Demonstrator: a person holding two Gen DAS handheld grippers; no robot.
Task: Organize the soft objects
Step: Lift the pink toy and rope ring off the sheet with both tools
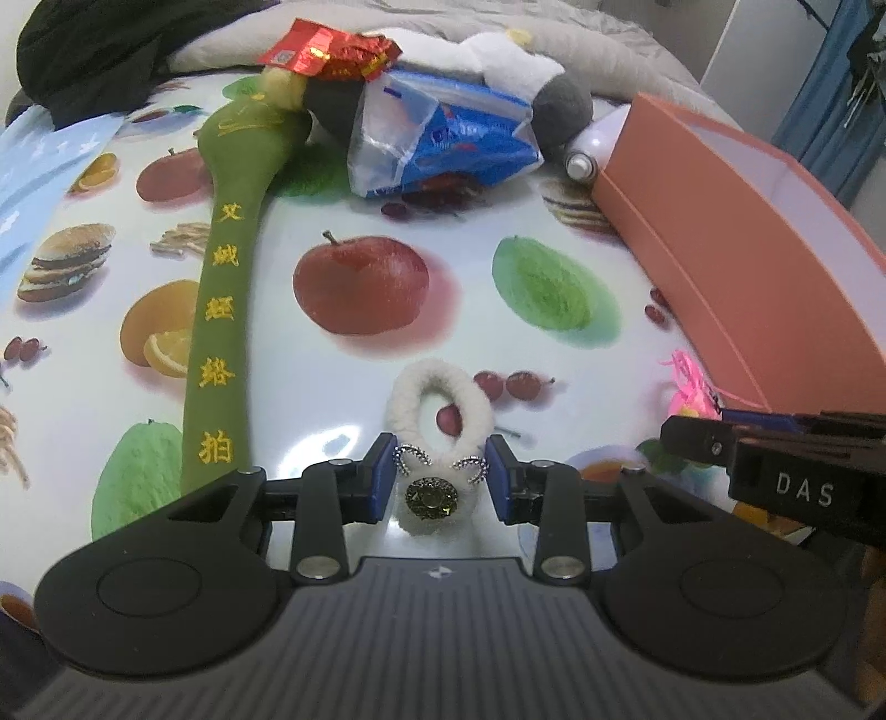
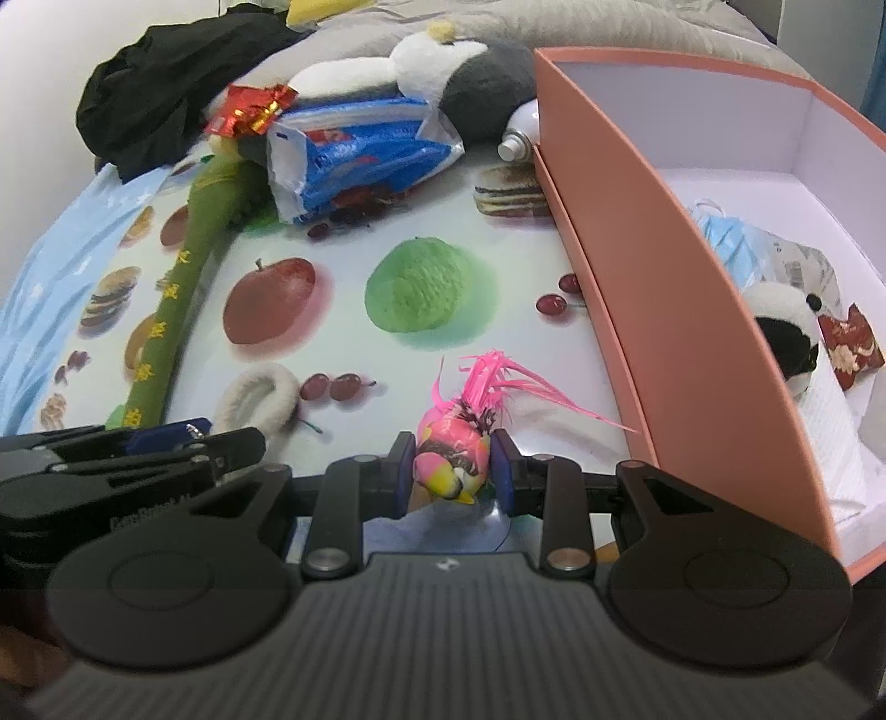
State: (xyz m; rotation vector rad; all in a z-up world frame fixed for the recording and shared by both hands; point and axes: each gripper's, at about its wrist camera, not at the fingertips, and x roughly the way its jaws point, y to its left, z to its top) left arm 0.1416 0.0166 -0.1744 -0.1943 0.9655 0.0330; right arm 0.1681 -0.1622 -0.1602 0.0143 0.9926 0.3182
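Observation:
A white fluffy hair tie (image 1: 404, 399) with a rhinestone bow and a dark round bead lies on the fruit-print tablecloth (image 1: 498, 238). My left gripper (image 1: 441, 482) is shut on its decorated end, both blue pads against the bow. A pink toy bird (image 2: 451, 448) with pink feathers sits between the blue pads of my right gripper (image 2: 451, 471), which is shut on its body. The hair tie (image 2: 260, 399) also shows in the right wrist view, at the left. The bird's feathers (image 1: 689, 382) show in the left wrist view, beside the box.
An open salmon box (image 2: 637, 277) stands at the right, holding a blue mask (image 2: 725, 238), a panda plush (image 2: 781, 327) and a red pouch (image 2: 850, 343). At the back lie a green plush stick (image 1: 221, 310), a blue plastic bag (image 1: 443, 144), a grey-white plush (image 1: 520, 66), a spray bottle (image 1: 587, 155) and black cloth (image 1: 83, 50).

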